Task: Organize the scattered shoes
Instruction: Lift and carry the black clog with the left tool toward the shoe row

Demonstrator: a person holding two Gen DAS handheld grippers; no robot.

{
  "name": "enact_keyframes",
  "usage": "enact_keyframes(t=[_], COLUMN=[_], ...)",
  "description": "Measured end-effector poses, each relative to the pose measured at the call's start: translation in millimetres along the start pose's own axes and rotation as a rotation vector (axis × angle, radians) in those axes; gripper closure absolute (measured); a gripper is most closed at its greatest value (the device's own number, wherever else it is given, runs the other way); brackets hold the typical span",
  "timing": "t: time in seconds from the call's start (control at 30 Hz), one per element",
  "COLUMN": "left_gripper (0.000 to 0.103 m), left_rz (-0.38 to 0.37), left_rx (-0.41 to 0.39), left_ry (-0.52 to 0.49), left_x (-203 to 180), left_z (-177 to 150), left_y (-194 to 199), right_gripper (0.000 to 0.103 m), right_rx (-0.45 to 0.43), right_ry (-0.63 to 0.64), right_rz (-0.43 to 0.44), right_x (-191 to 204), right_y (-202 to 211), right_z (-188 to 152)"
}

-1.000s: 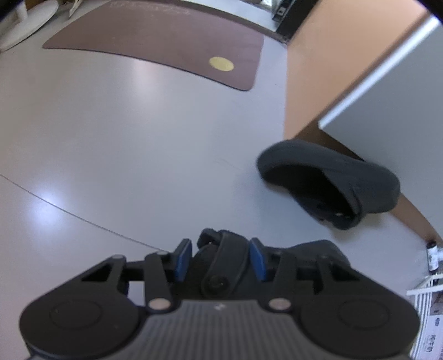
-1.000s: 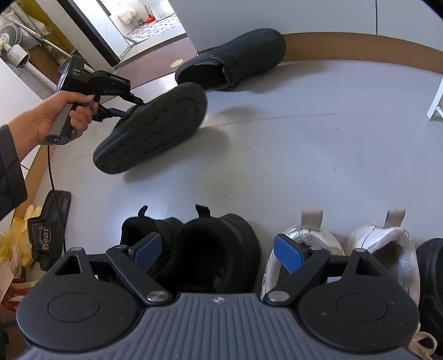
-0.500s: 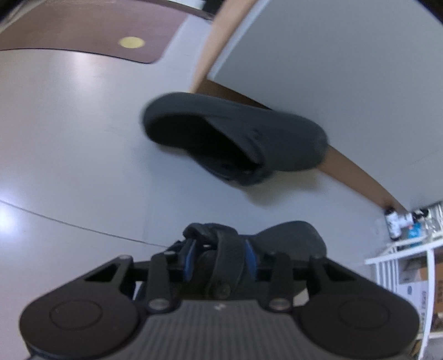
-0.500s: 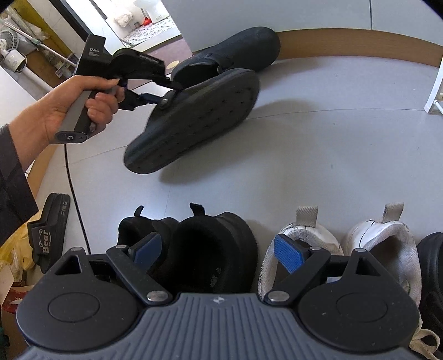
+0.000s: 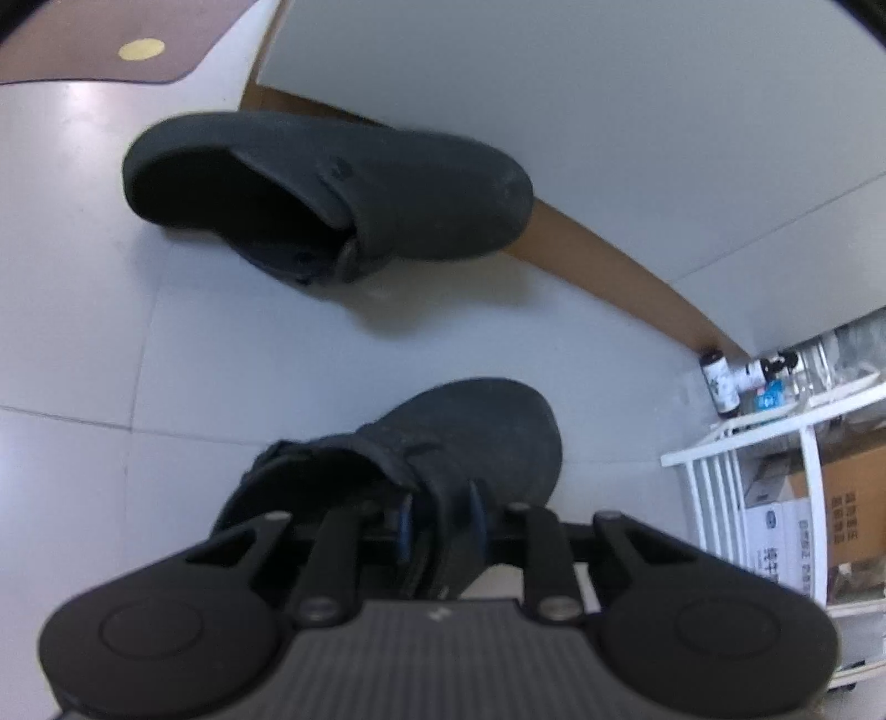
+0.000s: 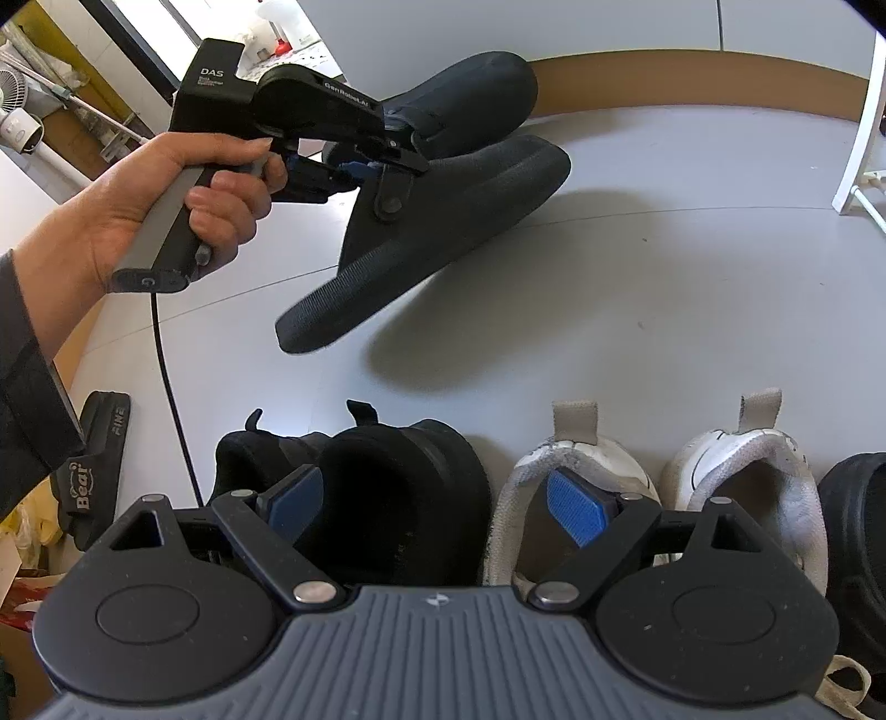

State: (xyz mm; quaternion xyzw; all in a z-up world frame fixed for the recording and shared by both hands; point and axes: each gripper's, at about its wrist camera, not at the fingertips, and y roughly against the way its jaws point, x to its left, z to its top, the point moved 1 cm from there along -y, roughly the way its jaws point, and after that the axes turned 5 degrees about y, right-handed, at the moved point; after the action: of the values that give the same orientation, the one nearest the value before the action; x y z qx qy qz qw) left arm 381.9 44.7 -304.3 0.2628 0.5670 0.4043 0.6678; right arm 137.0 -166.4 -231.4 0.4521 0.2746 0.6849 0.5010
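Observation:
My left gripper [image 5: 440, 518] grips the heel strap of a dark clog [image 5: 482, 437]; its jaws are closing with the strap between the blue pads. In the right wrist view the held clog [image 6: 454, 232] hangs tilted above the floor, toe toward the wall, with a hand [image 6: 166, 210] on the left gripper [image 6: 365, 166]. Its matching clog [image 5: 387, 194] lies by the wall's baseboard, just beyond. My right gripper [image 6: 432, 504] stands open over a row of shoes: black sneakers [image 6: 404, 487] and white sneakers [image 6: 587, 459], nothing between its pads.
A black slide sandal [image 6: 94, 459] lies on the floor at the left. Another dark shoe [image 6: 853, 526] sits at the row's right end. A white rack [image 5: 775, 443] with boxes and small bottles [image 5: 720, 382] stands to the right. A brown mat [image 5: 111, 39] lies far left.
The left gripper carried the clog toward the wall clog and rolled it, so its sole now faces the floor more. Its jaws drew tighter on the strap. The right gripper stayed put.

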Motion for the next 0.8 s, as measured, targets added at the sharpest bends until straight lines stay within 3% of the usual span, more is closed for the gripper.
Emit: enact_keyframes(t=[0.2, 0.37, 0.57, 0.67, 0.8], left_gripper=[0.091, 0.092, 0.092, 0.088, 0.066], left_rz=[0.001, -0.046, -0.076, -0.059, -0.045], left_rx=[0.047, 0.079, 0.116, 0.135, 0.144], left_ry=[-0.106, -0.226, -0.244, -0.236, -0.249], left_x=[-22.9, -40.7, -49.9, -52.8, -57.1], left_z=[-24.0, -38.7, -51.0, -53.1, -51.8], left_y=[-29.7, -36.9, -45.9, -52.4, -48.4], right_gripper=[0.011, 0.011, 0.011, 0.011, 0.011], right_rx=[0.004, -0.002, -0.004, -0.016, -0.044], right_ry=[-0.005, -0.004, -0.02, -0.011, -0.009], right_rz=[0.0, -0.005, -0.02, -0.021, -0.028], right_x=[-4.8, -10.1, -19.7, -22.1, -27.0], right_y=[-2.5, -0.2, -0.9, 1.7, 5.8], right_z=[-3.3, -5.1, -6.2, -4.1, 3.6])
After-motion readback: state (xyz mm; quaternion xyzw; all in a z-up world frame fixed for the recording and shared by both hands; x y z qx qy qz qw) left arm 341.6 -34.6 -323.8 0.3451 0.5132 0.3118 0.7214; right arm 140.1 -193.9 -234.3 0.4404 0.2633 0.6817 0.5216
